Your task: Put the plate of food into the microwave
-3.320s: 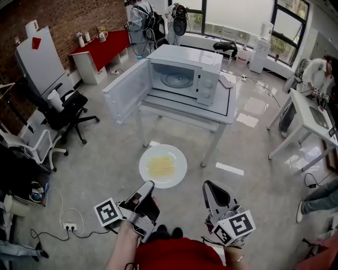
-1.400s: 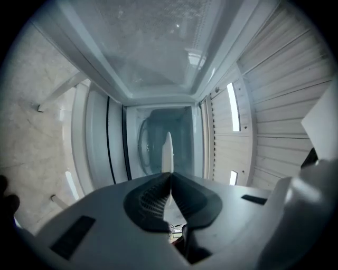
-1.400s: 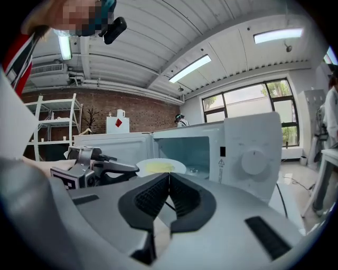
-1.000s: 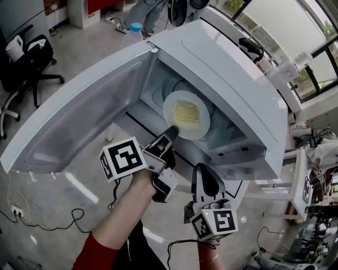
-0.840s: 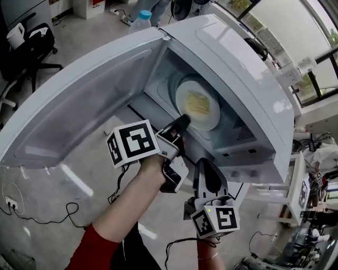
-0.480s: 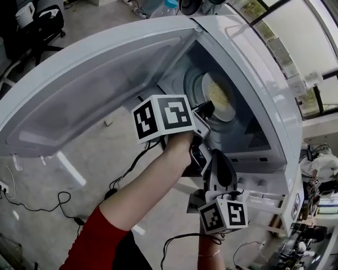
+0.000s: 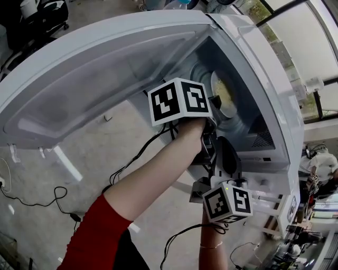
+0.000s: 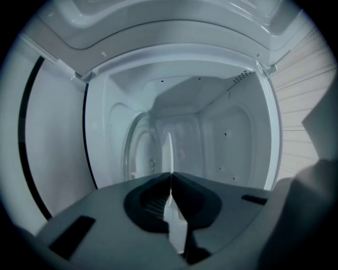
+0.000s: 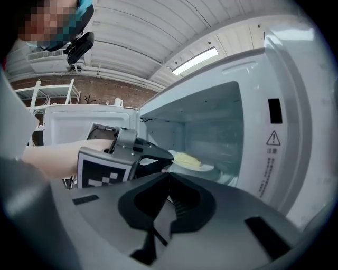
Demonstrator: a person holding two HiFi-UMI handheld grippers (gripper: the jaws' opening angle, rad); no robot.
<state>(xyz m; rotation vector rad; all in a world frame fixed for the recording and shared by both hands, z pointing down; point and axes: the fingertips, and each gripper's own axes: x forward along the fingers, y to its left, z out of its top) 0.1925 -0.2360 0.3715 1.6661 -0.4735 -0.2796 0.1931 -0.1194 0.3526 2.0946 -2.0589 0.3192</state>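
Observation:
The white microwave (image 7: 274,74) stands open, its door (image 7: 95,68) swung out to the left. My left gripper (image 7: 214,103) reaches into the cavity, shut on the rim of the white plate (image 7: 226,95) of yellow food (image 9: 186,158). In the left gripper view the plate (image 8: 169,153) shows edge-on between the closed jaws (image 8: 170,175), with the glass turntable (image 8: 134,147) behind it. Whether the plate touches the turntable I cannot tell. My right gripper (image 7: 223,141) hangs just below the opening, shut and empty (image 9: 169,176), and looks at the left gripper (image 9: 168,158) and the plate (image 9: 203,167).
The door spans the whole left side, close to my left arm. The microwave's control panel (image 9: 274,142) lies right of the opening. Cables (image 7: 31,198) trail on the floor below, and a black office chair (image 7: 45,13) stands at the far left.
My left gripper has carried the plate from the mouth of the microwave deeper into the cavity. The view has closed in on the opening, and the right gripper has kept its place below.

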